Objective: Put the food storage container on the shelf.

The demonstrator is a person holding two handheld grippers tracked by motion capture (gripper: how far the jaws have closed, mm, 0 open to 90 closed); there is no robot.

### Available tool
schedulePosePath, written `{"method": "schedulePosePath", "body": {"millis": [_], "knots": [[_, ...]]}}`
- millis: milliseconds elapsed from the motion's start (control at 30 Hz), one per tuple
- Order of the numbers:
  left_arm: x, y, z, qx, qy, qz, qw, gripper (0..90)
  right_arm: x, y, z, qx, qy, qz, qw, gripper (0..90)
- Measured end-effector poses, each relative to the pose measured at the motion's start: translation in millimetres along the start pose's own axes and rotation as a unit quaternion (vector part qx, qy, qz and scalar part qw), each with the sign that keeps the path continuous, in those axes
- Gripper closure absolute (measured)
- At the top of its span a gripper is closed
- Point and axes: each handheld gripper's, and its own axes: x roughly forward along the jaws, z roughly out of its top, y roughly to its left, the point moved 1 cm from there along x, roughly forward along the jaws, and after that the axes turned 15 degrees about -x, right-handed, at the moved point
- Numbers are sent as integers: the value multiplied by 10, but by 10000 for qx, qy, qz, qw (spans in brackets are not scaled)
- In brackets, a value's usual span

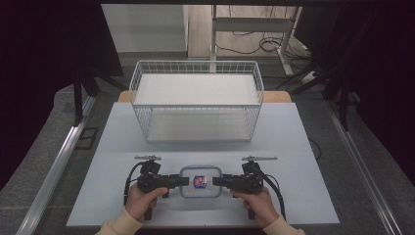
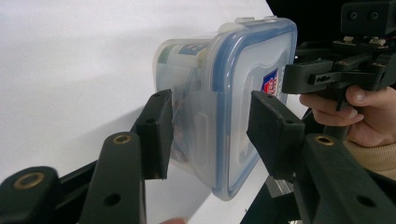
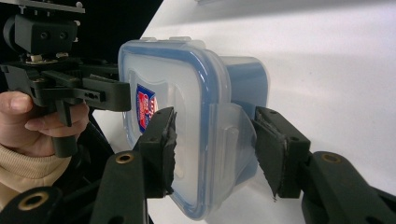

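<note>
Box (image 1: 199, 181): clear, blue-rimmed lid, red-blue label; lower centre of frame, on tabletop (image 1: 122, 147). Left gripper (image 1: 182, 180): fingers (image 2: 156, 133) clenched over the box's left latch. Right gripper (image 1: 219, 182): fingers (image 3: 159, 149) straddle the right latch; grip cannot be told. Wire basket (image 1: 195, 100): centre, behind box.

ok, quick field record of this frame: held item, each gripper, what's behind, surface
item: clear food container with blue-sealed clip lid, small red and blue label on the lid
left gripper: shut on the container's left side clip, one jaw over the lid, one under
right gripper: shut on the right side clip, same way
behind: white wire basket, nothing in it
surface: pale table
</note>
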Motion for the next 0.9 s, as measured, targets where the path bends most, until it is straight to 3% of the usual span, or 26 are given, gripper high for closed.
{"method": "schedulePosePath", "body": {"millis": [500, 900], "knots": [[-146, -64, 133, 114, -218, -37, 9997, 521, 7, 66, 253, -309, -55, -3, 9995, 506], [-250, -239, 338, 333, -396, -99, 9986, 521, -106, 115, 521, -530, -212, -64, 9983, 507]]}}
